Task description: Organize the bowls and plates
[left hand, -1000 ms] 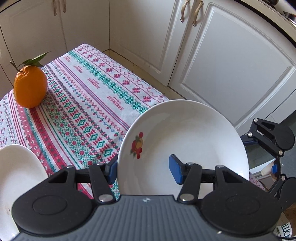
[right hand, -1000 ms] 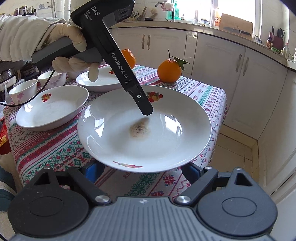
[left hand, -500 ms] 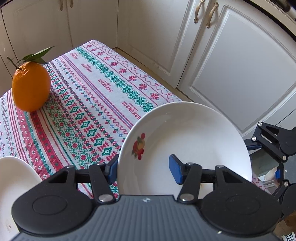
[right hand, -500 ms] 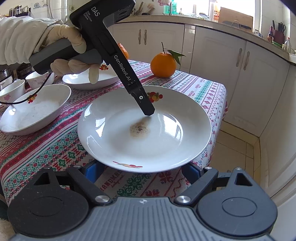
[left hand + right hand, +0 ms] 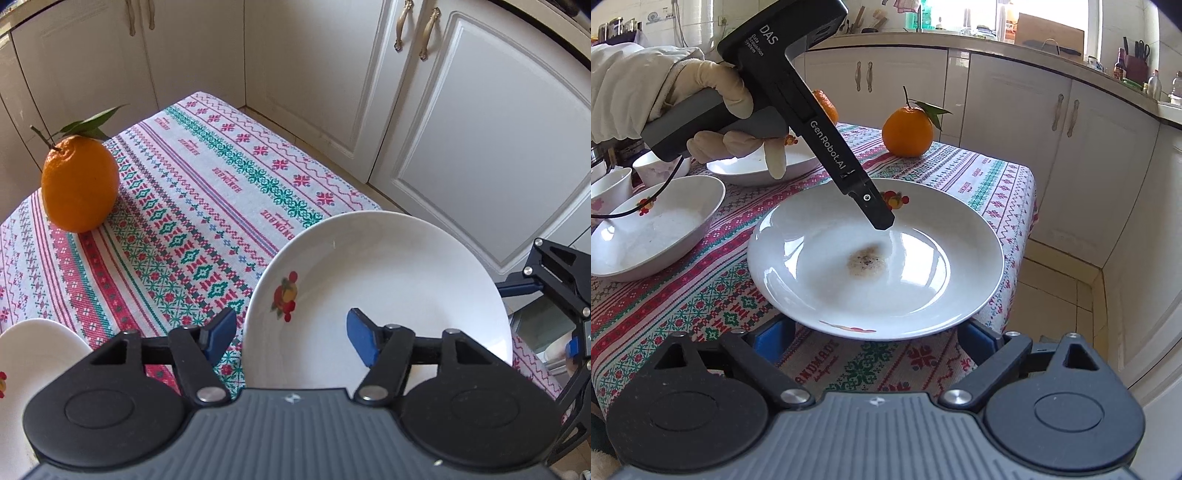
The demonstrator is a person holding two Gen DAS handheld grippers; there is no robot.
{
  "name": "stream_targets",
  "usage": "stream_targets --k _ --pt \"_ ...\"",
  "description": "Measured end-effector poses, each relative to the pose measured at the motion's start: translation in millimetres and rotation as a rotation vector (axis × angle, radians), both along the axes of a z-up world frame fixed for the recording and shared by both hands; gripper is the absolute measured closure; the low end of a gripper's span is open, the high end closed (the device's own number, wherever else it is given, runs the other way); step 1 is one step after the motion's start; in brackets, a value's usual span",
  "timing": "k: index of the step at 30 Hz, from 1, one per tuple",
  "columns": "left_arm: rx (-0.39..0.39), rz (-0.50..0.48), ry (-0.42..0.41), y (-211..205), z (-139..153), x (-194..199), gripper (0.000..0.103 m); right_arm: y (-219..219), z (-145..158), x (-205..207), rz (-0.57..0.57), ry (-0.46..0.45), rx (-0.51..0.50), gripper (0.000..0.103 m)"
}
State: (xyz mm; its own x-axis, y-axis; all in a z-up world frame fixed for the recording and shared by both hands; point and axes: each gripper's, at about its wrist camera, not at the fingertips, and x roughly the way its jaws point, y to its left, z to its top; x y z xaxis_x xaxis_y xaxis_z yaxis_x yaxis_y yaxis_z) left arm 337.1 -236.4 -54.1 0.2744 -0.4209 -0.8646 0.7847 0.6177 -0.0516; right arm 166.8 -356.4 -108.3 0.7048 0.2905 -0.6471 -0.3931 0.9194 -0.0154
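A white plate (image 5: 879,258) with a fruit motif and a brown stain sits near the table corner; it also shows in the left wrist view (image 5: 388,291). My left gripper (image 5: 291,336) is open, one finger inside the plate and the other outside its rim. In the right wrist view the left gripper (image 5: 879,218) reaches down into the plate from above. My right gripper (image 5: 879,339) is open, its blue pads level with the plate's near rim, one each side. More white dishes lie to the left: a deep plate (image 5: 653,229), another plate (image 5: 753,166) and two small bowls (image 5: 613,188).
The table (image 5: 177,206) has a patterned red and green cloth. An orange with leaves (image 5: 79,184) stands on it, and a second orange (image 5: 825,107) shows behind the left gripper. White cabinets (image 5: 461,129) and tiled floor lie past the table's edge.
The left gripper has tilted and shifted slightly over the plate, so more of the table shows. The right view has swung a little to the right. The plate stays on the table.
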Motion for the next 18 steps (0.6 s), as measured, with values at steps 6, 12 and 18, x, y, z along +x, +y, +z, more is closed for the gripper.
stream_targets --k 6,12,18 --pt "-0.023 0.021 -0.055 18.1 23.6 -17.0 0.025 6.7 13.3 -17.1 -0.025 -0.016 -0.025 0.000" --pt "-0.037 0.041 -0.171 39.0 53.1 -52.2 0.024 21.5 31.6 -39.7 -0.073 -0.055 -0.018 0.000" --pt "-0.070 0.078 -0.299 69.3 75.3 -102.1 0.016 42.4 38.7 -62.4 -0.150 -0.073 -0.042 0.000"
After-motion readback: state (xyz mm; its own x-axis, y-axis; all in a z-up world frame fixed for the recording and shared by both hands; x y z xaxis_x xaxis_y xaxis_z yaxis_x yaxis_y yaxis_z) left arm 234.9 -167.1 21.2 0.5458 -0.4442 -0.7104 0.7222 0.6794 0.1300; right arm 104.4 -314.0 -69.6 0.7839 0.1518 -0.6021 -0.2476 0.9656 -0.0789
